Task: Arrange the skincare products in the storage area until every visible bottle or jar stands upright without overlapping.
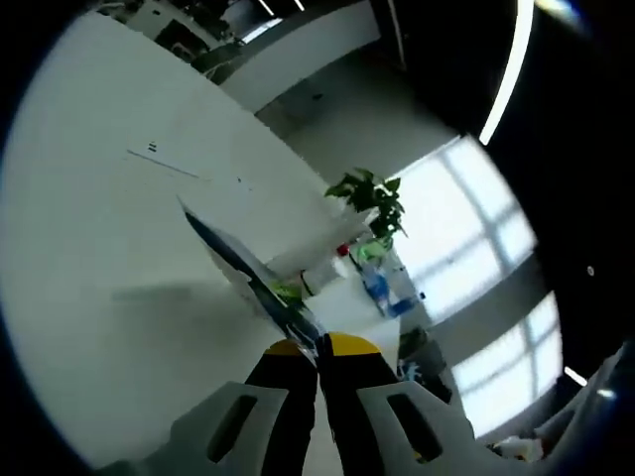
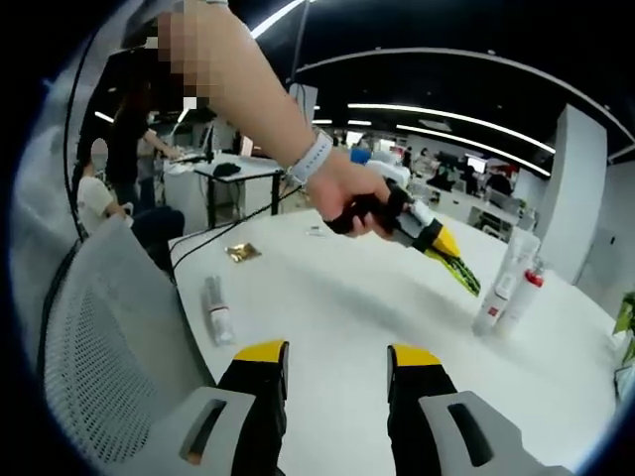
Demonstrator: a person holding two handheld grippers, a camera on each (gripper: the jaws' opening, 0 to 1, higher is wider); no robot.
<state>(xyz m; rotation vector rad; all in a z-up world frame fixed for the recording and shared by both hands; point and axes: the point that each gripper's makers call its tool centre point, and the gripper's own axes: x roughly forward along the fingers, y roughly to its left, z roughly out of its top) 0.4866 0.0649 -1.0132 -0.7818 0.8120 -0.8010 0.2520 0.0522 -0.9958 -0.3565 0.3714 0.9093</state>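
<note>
Your right gripper (image 2: 335, 362) rides nearest the lens, jaws spread apart over the white tabletop (image 2: 357, 297) with nothing between them. Beyond it your left hand (image 2: 349, 193) holds the left gripper (image 2: 458, 266) out across the table, its tips pinched on a thin blue-and-green sachet (image 2: 466, 273); the left gripper view shows that sachet (image 1: 253, 273) clamped edge-on. One tube (image 2: 215, 309) lies flat near the tabletop's left edge, beside a gold packet (image 2: 242, 253). Two white bottles (image 2: 504, 283), one red-capped, stand upright toward the right edge. No label is legible.
</note>
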